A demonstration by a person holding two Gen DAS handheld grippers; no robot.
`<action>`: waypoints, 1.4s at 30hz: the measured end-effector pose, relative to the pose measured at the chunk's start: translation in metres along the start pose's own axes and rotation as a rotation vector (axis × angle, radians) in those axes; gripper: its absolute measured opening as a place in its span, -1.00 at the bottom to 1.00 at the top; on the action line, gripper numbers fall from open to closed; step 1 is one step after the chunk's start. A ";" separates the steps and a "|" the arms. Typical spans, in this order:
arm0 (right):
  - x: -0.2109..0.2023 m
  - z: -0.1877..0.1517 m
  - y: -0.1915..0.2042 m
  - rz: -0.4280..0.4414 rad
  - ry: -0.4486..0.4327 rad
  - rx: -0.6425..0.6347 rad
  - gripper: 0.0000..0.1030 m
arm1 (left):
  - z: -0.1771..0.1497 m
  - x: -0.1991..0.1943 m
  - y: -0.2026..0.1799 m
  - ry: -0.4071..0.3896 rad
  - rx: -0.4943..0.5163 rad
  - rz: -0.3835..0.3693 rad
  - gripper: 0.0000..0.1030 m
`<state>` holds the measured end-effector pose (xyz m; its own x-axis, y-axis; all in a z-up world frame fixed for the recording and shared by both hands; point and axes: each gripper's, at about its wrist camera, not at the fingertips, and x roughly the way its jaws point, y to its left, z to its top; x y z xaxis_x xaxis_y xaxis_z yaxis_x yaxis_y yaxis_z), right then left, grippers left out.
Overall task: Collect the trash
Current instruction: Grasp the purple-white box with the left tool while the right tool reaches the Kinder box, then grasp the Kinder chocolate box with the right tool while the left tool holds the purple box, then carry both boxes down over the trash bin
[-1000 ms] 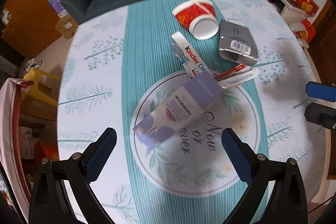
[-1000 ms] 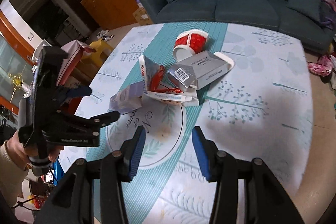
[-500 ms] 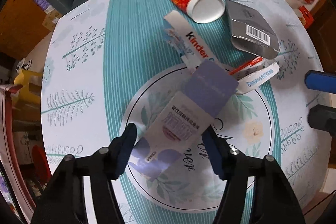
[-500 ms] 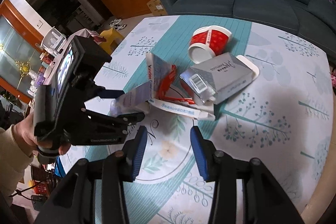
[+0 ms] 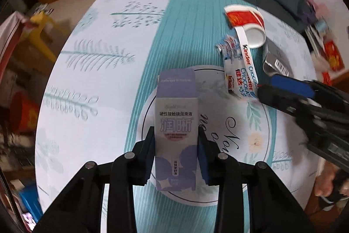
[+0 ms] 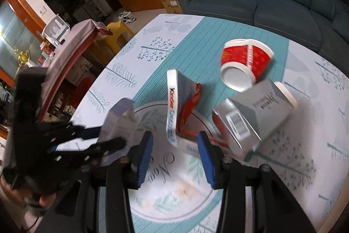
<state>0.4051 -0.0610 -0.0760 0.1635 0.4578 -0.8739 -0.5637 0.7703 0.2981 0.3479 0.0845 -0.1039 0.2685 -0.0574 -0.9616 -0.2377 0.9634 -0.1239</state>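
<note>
Left wrist: left tongs have just closed on purple carton.

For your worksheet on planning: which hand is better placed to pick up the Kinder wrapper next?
Right. The right tool stands open just short of the Kinder wrapper, while the left tool is closed on the purple box.

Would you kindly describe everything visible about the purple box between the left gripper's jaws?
The purple box is a slim cardboard carton, lilac at the top flap, pale in the middle with Chinese print, with dark purple blobs below. It looks intact. It lies lengthwise along the left gripper, whose jaws have just been closing and now press both its long sides. Whether it rests on the table or is lifted clear, I cannot tell.
</note>
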 end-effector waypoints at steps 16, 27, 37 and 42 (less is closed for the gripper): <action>-0.001 -0.016 0.036 0.004 0.029 -0.035 -0.81 | -0.066 -0.043 0.022 -0.061 -0.155 -0.056 -0.36; -0.060 -0.089 0.077 0.027 0.018 0.061 -0.81 | -0.145 -0.107 0.028 -0.144 -0.097 -0.099 -0.36; -0.116 -0.183 0.149 -0.008 -0.054 0.151 -0.81 | -0.249 -0.159 0.056 -0.164 0.003 -0.151 -0.36; -0.142 -0.227 0.190 -0.013 -0.099 0.193 -0.81 | -0.299 -0.181 0.074 -0.171 0.053 -0.165 -0.36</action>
<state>0.0904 -0.0804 0.0180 0.2537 0.4810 -0.8392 -0.3968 0.8430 0.3632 0.0027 0.0881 -0.0126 0.4549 -0.1739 -0.8734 -0.1298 0.9573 -0.2582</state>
